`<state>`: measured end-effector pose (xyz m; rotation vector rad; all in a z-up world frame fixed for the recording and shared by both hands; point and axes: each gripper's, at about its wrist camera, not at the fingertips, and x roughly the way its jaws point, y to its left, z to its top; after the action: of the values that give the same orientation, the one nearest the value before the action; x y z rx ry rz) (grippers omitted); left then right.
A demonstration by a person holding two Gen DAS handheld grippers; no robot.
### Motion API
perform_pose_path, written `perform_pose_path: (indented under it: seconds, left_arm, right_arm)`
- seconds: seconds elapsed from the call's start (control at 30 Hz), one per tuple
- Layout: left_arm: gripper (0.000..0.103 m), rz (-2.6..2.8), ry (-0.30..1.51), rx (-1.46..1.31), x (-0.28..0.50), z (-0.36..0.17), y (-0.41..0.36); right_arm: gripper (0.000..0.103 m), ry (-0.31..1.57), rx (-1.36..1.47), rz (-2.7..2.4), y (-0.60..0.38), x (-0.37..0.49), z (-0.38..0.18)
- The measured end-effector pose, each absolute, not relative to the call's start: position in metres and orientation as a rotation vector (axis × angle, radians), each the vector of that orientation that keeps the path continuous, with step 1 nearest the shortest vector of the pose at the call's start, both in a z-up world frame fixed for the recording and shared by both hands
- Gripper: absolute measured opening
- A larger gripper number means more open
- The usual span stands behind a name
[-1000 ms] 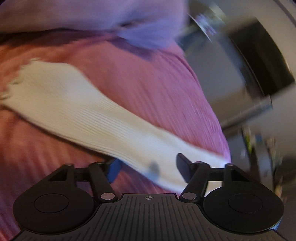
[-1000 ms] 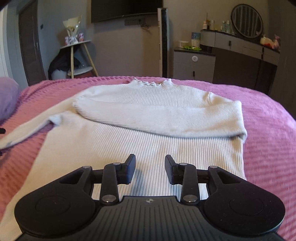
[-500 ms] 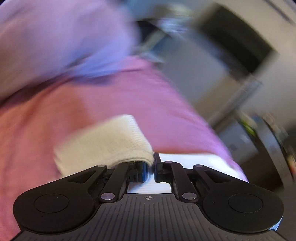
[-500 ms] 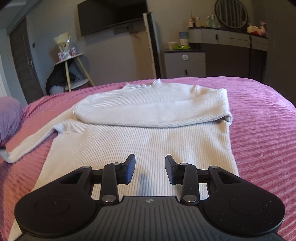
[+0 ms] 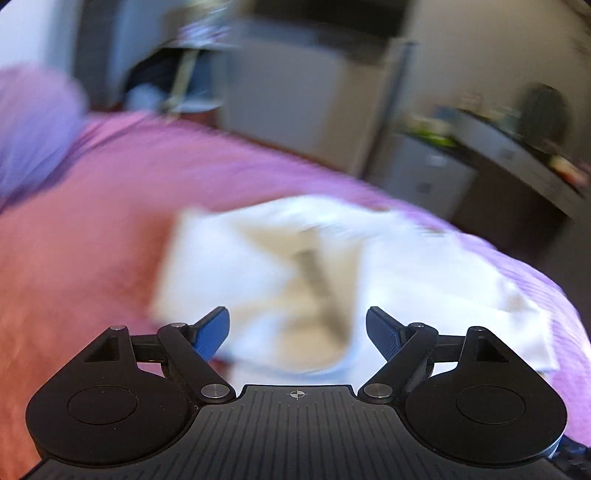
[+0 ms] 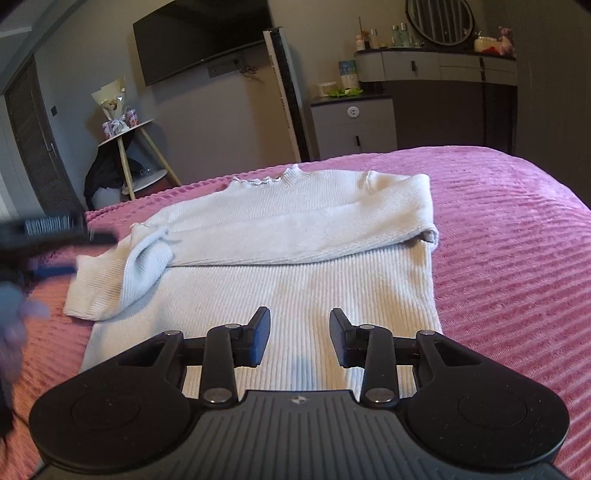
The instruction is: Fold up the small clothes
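Note:
A white ribbed sweater (image 6: 295,266) lies flat on the pink bedspread (image 6: 517,240). One sleeve lies folded across the chest. The other sleeve (image 6: 140,269) lies bunched at the sweater's left side. My right gripper (image 6: 299,339) is open and empty, hovering over the sweater's hem. My left gripper (image 5: 297,332) is open and empty above the sweater's left side (image 5: 280,273); that view is blurred. The left gripper also shows as a dark blur at the left edge of the right wrist view (image 6: 48,232).
A purple pillow (image 5: 33,125) lies at the bed's left. Beyond the bed stand a small round side table (image 6: 129,129), a wall television (image 6: 199,40), a grey cabinet (image 6: 354,125) and a dresser with a round mirror (image 6: 439,18).
My left gripper closed on the outstretched sleeve, carried it in toward the sweater body, then opened and released it. The right gripper stayed open and shifted slightly.

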<state>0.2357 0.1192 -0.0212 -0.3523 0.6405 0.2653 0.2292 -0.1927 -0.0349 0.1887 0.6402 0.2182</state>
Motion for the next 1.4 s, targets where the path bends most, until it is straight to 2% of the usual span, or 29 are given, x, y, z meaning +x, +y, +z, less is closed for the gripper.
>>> perform_pose_path:
  seconds: [0.1,0.27,0.4,0.57,0.6,0.67,0.7,0.73,0.87,0.97,1.17,1.27,1.33,1.4]
  left_arm:
    - [0.086,0.368,0.639,-0.295,0.229,-0.031,0.144]
    - [0.086,0.406,0.642,-0.407,0.227,-0.037,0.179]
    - [0.086,0.430,0.681,-0.371,0.233,-0.045,0.173]
    - [0.086,0.396,0.699,-0.382,0.238,-0.052,0.176]
    - [0.086,0.393,0.699,-0.379,0.238,-0.054,0.177]
    - [0.086,0.385,0.699,-0.372,0.239,-0.055,0.175]
    - [0.086,0.378,0.696,-0.371,0.240,-0.055,0.174]
    - [0.086,0.374,0.690,-0.371,0.240,-0.056,0.174]
    - [0.089,0.341,0.646,-0.375,0.237,-0.052,0.168]
    - [0.089,0.311,0.647,-0.350,0.239,-0.052,0.157]
    - [0.089,0.259,0.683,-0.340,0.245,-0.062,0.140]
    - [0.090,0.257,0.687,-0.314,0.247,-0.066,0.134]
    - [0.090,0.255,0.694,-0.296,0.248,-0.068,0.130]
    - [0.090,0.256,0.701,-0.274,0.250,-0.069,0.125]
  right_arm:
    - [0.034,0.651,0.208,0.283,-0.178,0.243,-0.032]
    - [0.035,0.671,0.243,0.402,-0.128,0.280,-0.025]
    - [0.047,0.645,0.165,0.485,-0.072,0.304,-0.017]
    - [0.047,0.678,0.068,0.499,-0.021,0.341,-0.024]
    - [0.044,0.697,0.076,0.496,-0.018,0.349,-0.026]
    - [0.022,0.742,0.110,0.512,-0.018,0.360,-0.032]
    - [0.006,0.758,0.130,0.526,-0.020,0.363,-0.033]
    - [0.006,0.749,0.149,0.527,-0.025,0.363,-0.032]
    - [0.005,0.519,0.180,0.385,-0.076,0.339,-0.008]
    - [0.006,0.440,0.289,0.247,-0.130,0.327,-0.011]
    - [0.007,0.644,0.441,0.137,-0.201,0.327,-0.070]
    - [0.014,0.659,0.518,0.161,-0.212,0.328,-0.077]
    - [0.029,0.671,0.571,0.189,-0.214,0.334,-0.081]
    - [0.028,0.697,0.607,0.194,-0.217,0.341,-0.086]
